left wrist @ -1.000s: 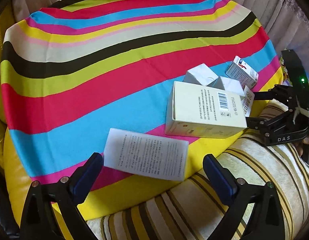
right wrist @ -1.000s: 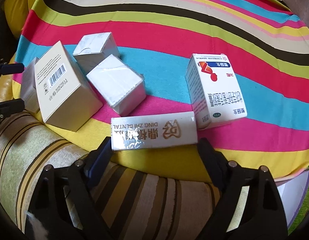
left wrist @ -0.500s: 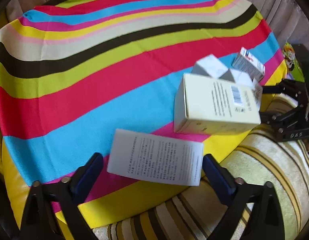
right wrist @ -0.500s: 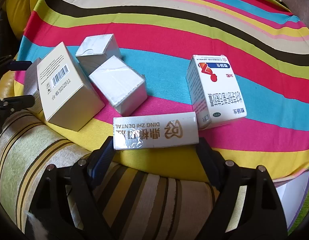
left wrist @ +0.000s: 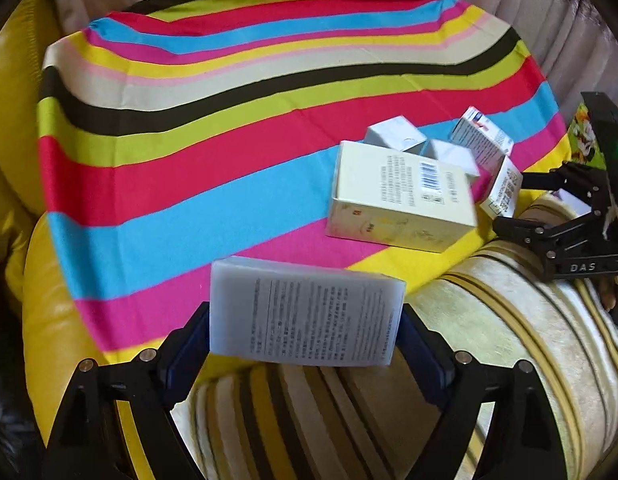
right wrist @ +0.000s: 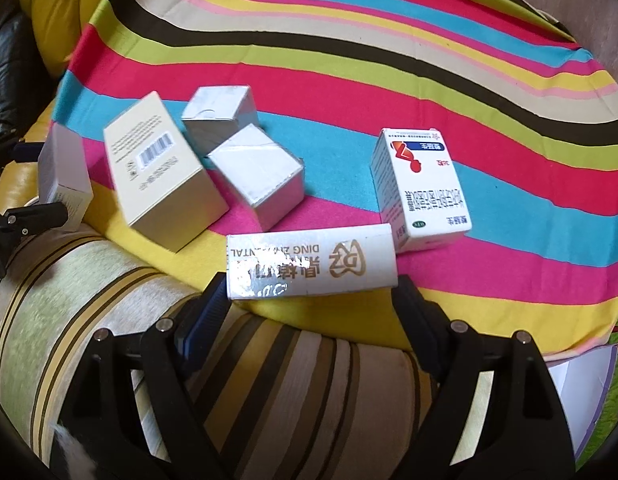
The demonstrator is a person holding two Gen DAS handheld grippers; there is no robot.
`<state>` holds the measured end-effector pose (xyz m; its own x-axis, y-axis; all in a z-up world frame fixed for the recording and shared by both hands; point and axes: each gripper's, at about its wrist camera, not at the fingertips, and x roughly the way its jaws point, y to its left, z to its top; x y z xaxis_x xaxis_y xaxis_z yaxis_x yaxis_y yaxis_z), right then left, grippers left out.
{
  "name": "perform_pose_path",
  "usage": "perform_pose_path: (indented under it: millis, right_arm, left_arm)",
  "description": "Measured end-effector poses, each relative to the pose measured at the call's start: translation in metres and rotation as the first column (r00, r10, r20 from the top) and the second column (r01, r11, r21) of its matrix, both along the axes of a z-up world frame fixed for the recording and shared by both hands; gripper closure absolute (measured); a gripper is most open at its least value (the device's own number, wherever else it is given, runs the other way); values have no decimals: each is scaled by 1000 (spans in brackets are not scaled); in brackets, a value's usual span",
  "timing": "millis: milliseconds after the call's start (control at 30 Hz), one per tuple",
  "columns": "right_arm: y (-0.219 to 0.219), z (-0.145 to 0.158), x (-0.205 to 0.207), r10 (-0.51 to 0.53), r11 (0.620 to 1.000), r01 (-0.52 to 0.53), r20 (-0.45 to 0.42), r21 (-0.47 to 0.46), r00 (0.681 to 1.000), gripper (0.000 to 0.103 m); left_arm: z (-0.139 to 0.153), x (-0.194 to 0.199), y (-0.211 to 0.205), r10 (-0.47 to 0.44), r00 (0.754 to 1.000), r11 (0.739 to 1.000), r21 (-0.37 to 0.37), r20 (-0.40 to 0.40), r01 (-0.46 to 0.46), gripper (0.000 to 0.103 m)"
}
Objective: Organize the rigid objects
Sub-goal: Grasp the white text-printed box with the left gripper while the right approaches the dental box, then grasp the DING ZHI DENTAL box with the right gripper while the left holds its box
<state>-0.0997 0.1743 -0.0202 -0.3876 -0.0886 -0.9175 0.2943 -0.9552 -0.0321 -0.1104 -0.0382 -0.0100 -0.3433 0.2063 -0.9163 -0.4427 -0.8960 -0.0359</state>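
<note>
My left gripper (left wrist: 305, 332) is shut on a flat white box with printed text (left wrist: 305, 312), held above the striped cloth's (left wrist: 189, 168) front edge; that box also shows in the right wrist view (right wrist: 63, 168). My right gripper (right wrist: 309, 304) is shut on a long white DING ZHI DENTAL box (right wrist: 311, 266), which also shows in the left wrist view (left wrist: 505, 188). On the cloth (right wrist: 429, 80) lie a cream barcode box (left wrist: 401, 196) (right wrist: 161, 172), two small white cube boxes (right wrist: 217, 114) (right wrist: 261, 176) and a red-and-blue medicine box (right wrist: 421, 188) (left wrist: 479, 134).
A striped bolster cushion (left wrist: 489, 340) (right wrist: 109, 320) lies along the cloth's near edge. A yellow leather sofa (left wrist: 13, 100) is under the cloth. A white paper sheet (right wrist: 581, 384) sits at the right.
My left gripper closed on the flat white box and lifted it off the cloth. The right gripper still holds the dental box and has barely moved.
</note>
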Motion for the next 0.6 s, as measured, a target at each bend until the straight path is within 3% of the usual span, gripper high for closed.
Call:
perform_pose_path:
  millis: [267,600]
  right_arm:
    - [7,21,24,-14,1000,13,-54,-16,998,19]
    - [36,39,50,-58,997,53,-96,-58,994,19]
  left_arm:
    - [24,35,2,64,997,995,77,-52,-60,14]
    - [33,56,54,63,995,983,176,-74,-49,15]
